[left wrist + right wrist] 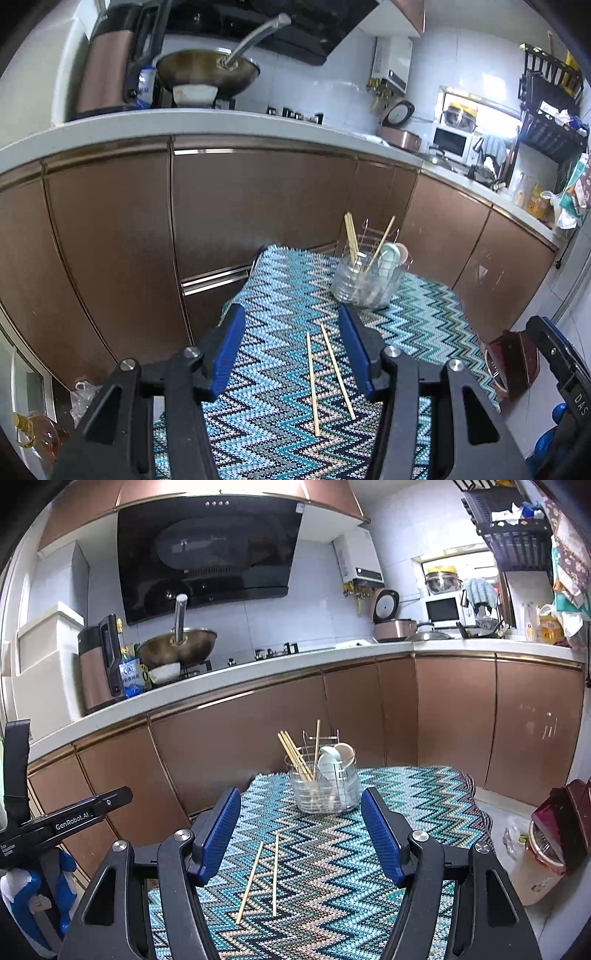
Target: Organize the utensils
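Bamboo chopsticks (325, 373), two of them, lie loose and slightly splayed on the zigzag-patterned desk (424, 332) at lower centre of both views, between the blue pads of the left tongs (291, 350) and likewise of the right tongs (301, 834), each standing about half open and holding nothing. Judged from this, the step in hand is the approach to the loose pair, and the next move calls for lowering one set of tongs and closing across both thin sticks. Beyond them, at mid-frame, a clear holder (323, 788) already contains several upright chopsticks and pale spoons (334, 758).
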The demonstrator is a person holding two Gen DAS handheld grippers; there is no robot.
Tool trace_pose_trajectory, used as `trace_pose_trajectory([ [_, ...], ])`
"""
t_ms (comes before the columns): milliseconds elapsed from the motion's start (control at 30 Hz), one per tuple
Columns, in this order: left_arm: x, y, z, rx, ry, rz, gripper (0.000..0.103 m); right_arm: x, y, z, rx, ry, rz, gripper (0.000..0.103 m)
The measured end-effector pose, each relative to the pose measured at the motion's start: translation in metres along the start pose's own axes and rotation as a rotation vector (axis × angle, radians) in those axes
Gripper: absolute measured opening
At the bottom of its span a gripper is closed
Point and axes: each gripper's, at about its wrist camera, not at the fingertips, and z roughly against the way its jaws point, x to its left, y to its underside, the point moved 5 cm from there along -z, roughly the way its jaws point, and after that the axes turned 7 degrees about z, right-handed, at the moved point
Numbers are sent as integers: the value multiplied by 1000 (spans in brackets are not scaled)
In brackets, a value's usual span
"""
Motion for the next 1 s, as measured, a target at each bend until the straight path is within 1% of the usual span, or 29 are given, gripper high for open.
trace_pose_trajectory([
  [100,0,5,-20,47,-5,-3,51,-3,5,-11,25,-4,1,65],
  [167,0,9,-34,88,5,2,51,-5,8,-19,41,-7,4,64],
  [200,1,12,-45,125,15,13,51,-6,9,-23,51,-8,5,64],
  [367,4,24,-90,259,39,44,51,-9,15,-47,99,-23,11,60],
  [500,8,33,-124,345,40,63,50,-11,24,-72,154,-38,13,59],
  [700,4,49,-173,484,72,71,50,-15,45,-113,260,-68,10,58],
  [767,3,53,-189,519,73,63,50,-15,50,-125,295,-79,12,55],
  [900,1,61,-217,599,88,59,50,-11,66,-157,395,-148,0,50],
  [933,0,63,-222,617,91,58,49,-10,68,-163,416,-163,-1,48],
  [1000,0,69,-236,661,98,60,40,-6,74,-177,454,-188,0,47],
])
